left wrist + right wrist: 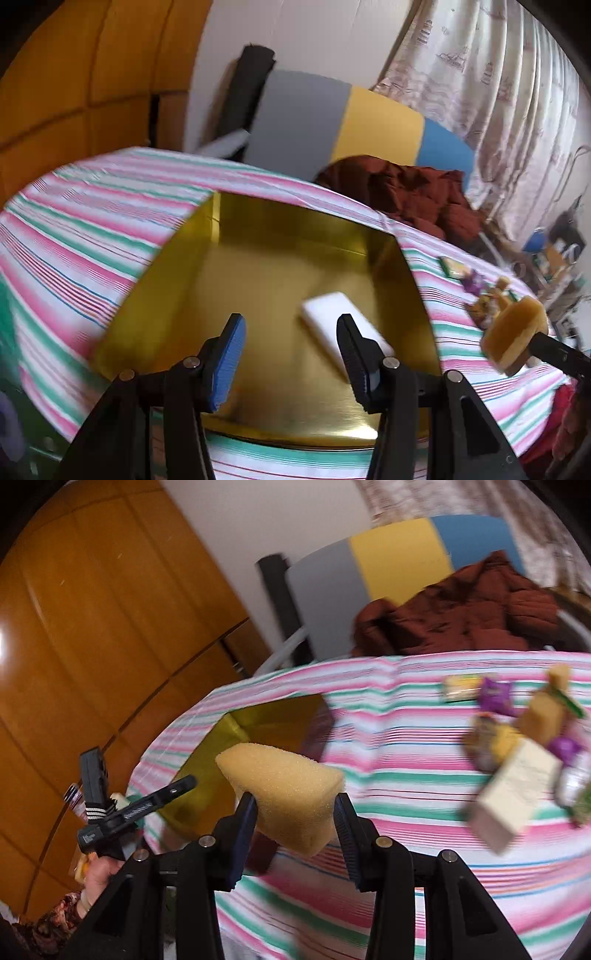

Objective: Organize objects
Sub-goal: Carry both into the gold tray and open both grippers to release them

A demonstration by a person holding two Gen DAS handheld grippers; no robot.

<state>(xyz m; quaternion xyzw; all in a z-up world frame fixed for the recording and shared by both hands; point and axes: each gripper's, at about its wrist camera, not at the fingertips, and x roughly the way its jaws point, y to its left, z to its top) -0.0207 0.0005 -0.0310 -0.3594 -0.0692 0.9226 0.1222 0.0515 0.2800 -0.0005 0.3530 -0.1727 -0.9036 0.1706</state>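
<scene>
An open gold tin box sits on the striped tablecloth. A white sponge block lies on its floor. My left gripper hangs over the box's near side, open, with nothing between its blue pads. At the right, the right gripper's black finger carries a yellow sponge. In the right wrist view my right gripper is shut on that yellow sponge, held above the cloth just right of the box. The left gripper shows at the lower left, held by a hand.
A blurred pile of small items lies on the right of the table: a cream sponge block, purple packets, a tan block. A dark red jacket and a grey-yellow-blue panel stand behind the table. Wooden cabinets fill the left.
</scene>
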